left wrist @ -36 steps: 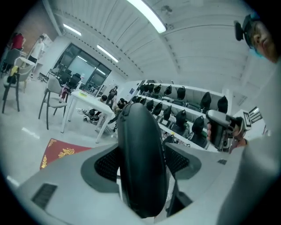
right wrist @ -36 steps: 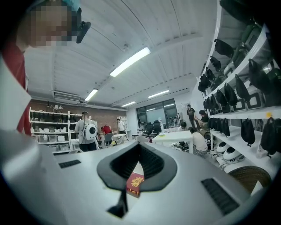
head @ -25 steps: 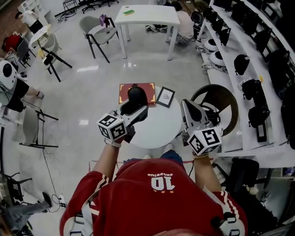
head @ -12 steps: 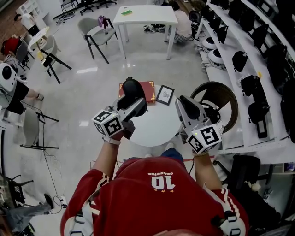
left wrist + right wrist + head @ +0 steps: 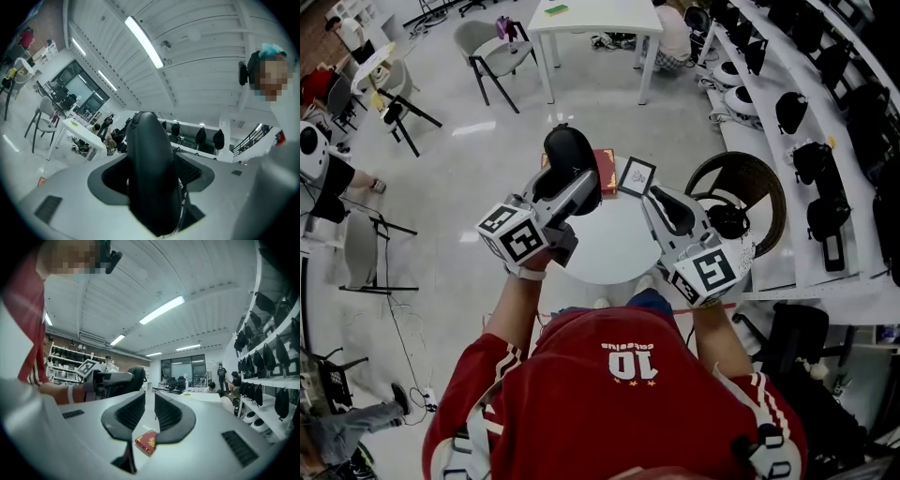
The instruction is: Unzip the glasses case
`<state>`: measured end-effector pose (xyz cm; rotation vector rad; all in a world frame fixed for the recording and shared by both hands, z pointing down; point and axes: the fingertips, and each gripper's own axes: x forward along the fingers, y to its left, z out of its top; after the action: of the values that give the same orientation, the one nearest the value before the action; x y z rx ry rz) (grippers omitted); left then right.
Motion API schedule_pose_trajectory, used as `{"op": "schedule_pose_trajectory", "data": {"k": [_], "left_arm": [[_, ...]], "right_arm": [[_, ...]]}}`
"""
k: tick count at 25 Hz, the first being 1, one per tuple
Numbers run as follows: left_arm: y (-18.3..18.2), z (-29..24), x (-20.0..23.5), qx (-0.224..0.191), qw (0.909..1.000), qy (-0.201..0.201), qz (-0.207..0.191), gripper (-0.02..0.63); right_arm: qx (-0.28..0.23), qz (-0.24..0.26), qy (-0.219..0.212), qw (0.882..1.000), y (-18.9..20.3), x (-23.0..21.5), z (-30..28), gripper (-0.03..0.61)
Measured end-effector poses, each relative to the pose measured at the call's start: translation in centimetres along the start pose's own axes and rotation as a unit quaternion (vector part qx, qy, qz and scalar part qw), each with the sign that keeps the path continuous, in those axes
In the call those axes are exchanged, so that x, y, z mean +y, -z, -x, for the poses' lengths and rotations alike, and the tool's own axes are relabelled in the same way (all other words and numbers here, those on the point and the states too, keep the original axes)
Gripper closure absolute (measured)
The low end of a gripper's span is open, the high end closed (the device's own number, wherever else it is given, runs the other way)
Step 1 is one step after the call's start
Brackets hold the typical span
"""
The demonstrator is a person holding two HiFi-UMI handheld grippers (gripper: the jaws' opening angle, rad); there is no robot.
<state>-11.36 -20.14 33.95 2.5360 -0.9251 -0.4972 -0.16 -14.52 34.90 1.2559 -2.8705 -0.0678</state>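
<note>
Left claw (image 5: 565, 187) pinches the black glasses case (image 5: 567, 150) across its width, holding it in the air above the round white worktop (image 5: 609, 248). The case's far end sticks out past the jaws. Right claw (image 5: 664, 202) hovers just to the case's right w/ pads a little apart, nothing btwn them. A red book (image 5: 607, 176) & a small framed picture (image 5: 637, 175) lie at the worktop's far edge.
</note>
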Motion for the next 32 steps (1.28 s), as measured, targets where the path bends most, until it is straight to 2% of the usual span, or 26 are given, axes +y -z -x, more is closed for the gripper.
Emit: {"op": "schedule_pose_trajectory", "data": {"k": [13, 20, 24, 27, 29, 32], "left_arm": [[-2.2, -1.4, -2.7, -0.022, 0.9995, 0.017, 0.017, 0.305], [-2.0, -1.7, -4.1, -0.022, 0.9989, 0.025, 0.033, 0.305], [-1.5, -1.9, -4.0, -0.017, 0.9992, 0.026, 0.024, 0.305], [-1.2, -2.0, -3.7, -0.01, 0.9996, 0.012, 0.025, 0.305], [-1.0, -2.1, -3.6, -0.013, 0.9995, 0.016, 0.025, 0.305], [-0.8, -2.2, -3.6, -0.013, 0.999, 0.028, 0.031, 0.305]], "right_arm": [[0.051, 0.082, -0.046, 0.994, 3.1, 4.4, -2.6, 0.525], [0.055, 0.118, -0.027, 0.991, 3.4, 4.5, -3.0, 0.523], [0.04, 0.136, -0.005, 0.99, 2.1, 4.3, -3.0, 0.526], [0.043, 0.155, 0.003, 0.987, 2.5, 3.9, -2.4, 0.554], [0.048, 0.168, 0.005, 0.985, 2.8, 3.6, -2.2, 0.56], [0.044, 0.161, 0.007, 0.986, 2.6, 3.3, -2.1, 0.563]]}}
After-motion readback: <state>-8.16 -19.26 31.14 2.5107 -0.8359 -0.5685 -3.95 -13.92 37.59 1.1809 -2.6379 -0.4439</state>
